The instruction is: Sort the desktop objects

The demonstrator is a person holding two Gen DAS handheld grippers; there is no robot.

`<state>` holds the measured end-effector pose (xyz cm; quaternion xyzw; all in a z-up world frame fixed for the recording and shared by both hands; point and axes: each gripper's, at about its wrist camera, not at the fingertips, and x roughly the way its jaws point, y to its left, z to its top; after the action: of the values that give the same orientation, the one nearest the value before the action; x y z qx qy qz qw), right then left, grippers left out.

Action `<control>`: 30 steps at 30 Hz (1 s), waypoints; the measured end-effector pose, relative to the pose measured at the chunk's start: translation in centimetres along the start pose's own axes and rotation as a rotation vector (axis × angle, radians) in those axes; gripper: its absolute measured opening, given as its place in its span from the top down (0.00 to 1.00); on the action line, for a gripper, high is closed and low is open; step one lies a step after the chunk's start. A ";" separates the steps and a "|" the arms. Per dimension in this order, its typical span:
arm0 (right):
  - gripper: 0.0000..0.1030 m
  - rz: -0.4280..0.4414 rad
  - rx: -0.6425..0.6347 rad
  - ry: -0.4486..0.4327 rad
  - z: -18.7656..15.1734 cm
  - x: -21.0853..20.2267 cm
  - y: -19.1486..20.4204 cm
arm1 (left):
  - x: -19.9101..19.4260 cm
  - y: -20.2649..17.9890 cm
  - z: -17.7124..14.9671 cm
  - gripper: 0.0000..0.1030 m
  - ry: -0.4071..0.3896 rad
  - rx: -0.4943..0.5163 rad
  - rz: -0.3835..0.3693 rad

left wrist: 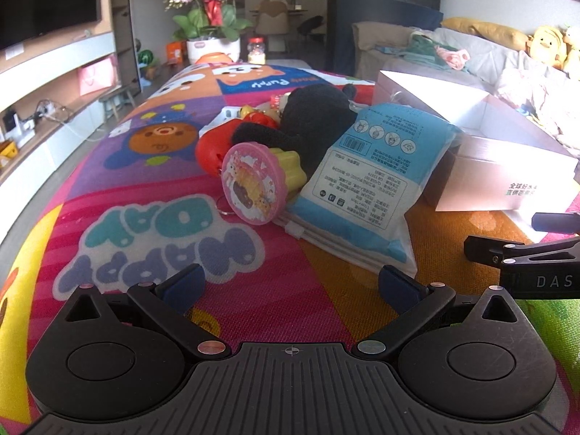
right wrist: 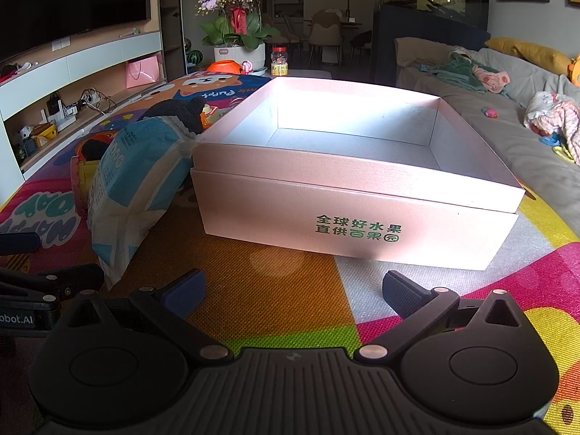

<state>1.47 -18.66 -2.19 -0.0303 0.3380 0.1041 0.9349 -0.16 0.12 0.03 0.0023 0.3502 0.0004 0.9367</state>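
A pile of small objects lies on the colourful mat: a blue-and-white packet [left wrist: 366,185] leaning on the pink box [left wrist: 507,174], a pink round lid with cartoon print [left wrist: 252,183], a yellow fluted toy [left wrist: 286,165], a red toy [left wrist: 212,148] and a black plush [left wrist: 304,119]. My left gripper [left wrist: 290,286] is open, short of the packet, nothing between its fingers. My right gripper [right wrist: 291,295] is open in front of the pink box [right wrist: 359,232], whose inside is bare. The packet [right wrist: 134,185] leans on the box's left wall.
The right gripper's fingers [left wrist: 507,252] show at the left view's right edge; the left gripper [right wrist: 32,282] shows at the right view's left edge. A flower pot [left wrist: 212,45] and a jar [left wrist: 256,50] stand at the table's far end. A sofa [right wrist: 507,116] runs along the right.
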 end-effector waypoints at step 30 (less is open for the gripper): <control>0.00 0.001 0.001 0.000 0.0 0.0 -0.2 | 0.1 -0.2 0.0 0.00 0.000 0.007 0.013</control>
<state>1.49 -18.83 -2.21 -0.0294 0.3380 0.1044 0.9349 -0.10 -0.05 -0.04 0.0078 0.3503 0.0052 0.9366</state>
